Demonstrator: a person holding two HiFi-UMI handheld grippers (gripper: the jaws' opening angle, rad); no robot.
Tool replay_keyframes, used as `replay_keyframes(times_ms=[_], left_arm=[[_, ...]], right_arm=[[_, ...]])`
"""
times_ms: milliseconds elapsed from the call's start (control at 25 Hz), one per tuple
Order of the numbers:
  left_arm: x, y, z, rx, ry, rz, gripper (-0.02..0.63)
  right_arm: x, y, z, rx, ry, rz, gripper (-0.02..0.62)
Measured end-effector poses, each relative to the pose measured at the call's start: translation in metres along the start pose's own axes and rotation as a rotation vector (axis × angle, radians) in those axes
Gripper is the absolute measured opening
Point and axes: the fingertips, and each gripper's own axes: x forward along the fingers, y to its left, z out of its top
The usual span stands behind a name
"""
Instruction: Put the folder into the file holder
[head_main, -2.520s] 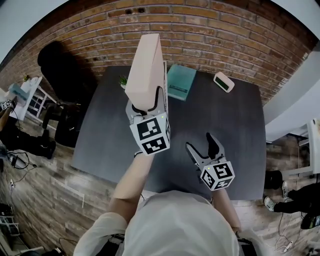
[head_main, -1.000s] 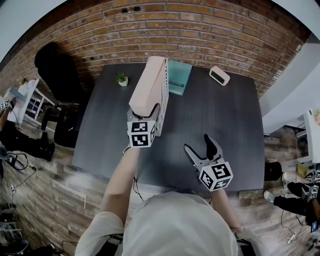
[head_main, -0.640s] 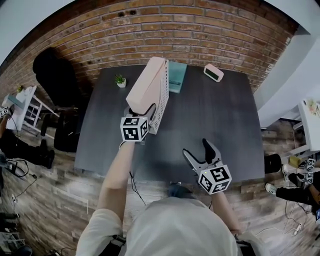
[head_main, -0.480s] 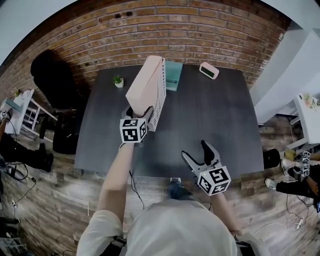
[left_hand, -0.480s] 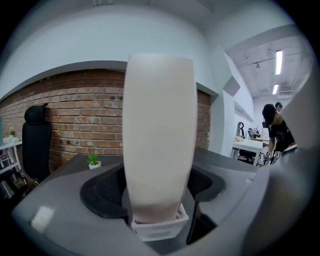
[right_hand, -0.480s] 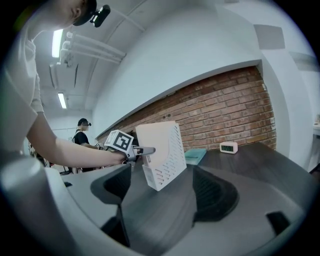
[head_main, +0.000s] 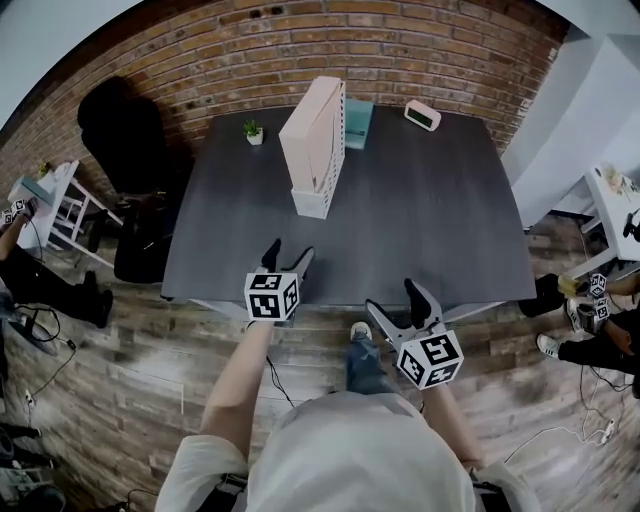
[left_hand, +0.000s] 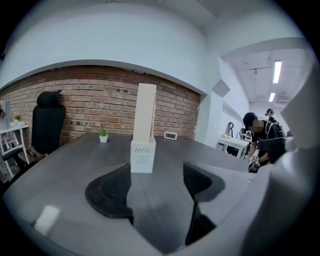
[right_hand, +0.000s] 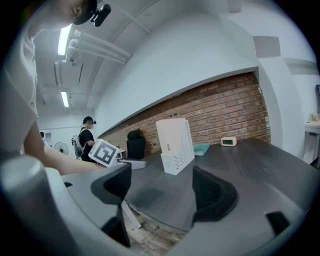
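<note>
Folder of pink card (head_main: 312, 120) is standing in white perforated file holder (head_main: 312, 205): likely light, stiff, best pinched at top edge; left gripper (head_main: 287, 258) and right gripper (head_main: 398, 303) hovering, fingers released.

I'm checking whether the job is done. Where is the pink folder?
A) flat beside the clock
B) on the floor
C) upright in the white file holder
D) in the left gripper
C: the pink folder stands upright in the white file holder on the table, and the left gripper is open and empty.
</note>
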Motion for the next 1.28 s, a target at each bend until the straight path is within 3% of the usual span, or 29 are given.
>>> replay_keyframes(times_ms=[80,240,400,560,760,1280], left_arm=[[-0.033,-0.012,-0.018,-0.018,-0.001,-0.011,0.298],[-0.097,-0.034,-0.046,-0.047,-0.015,-0.034,0.187],[-0.153,-0.049,-0.055,-0.066,-0.048,-0.022,0.091],[-0.201,-0.057,-0.055,-0.089,-0.091,0.01,0.021],[-0.248,-0.074,-0.043,-0.073,-0.157,0.005,0.011],[-0.278,-0.082,-0.036,-0.064,-0.197,-0.023,0.011]], right_arm=[[-0.014,0.019,-0.008,-0.016,0.006,-0.001,0.346],[-0.046,0.056,-0.025,-0.053,0.025,-0.004,0.245],[-0.073,0.077,-0.032,-0.075,0.013,-0.036,0.14],[-0.092,0.089,-0.033,-0.1,-0.011,-0.07,0.085],[-0.11,0.104,-0.027,-0.119,-0.057,-0.07,0.005],[-0.114,0.127,-0.024,-0.17,-0.075,-0.064,0.002]])
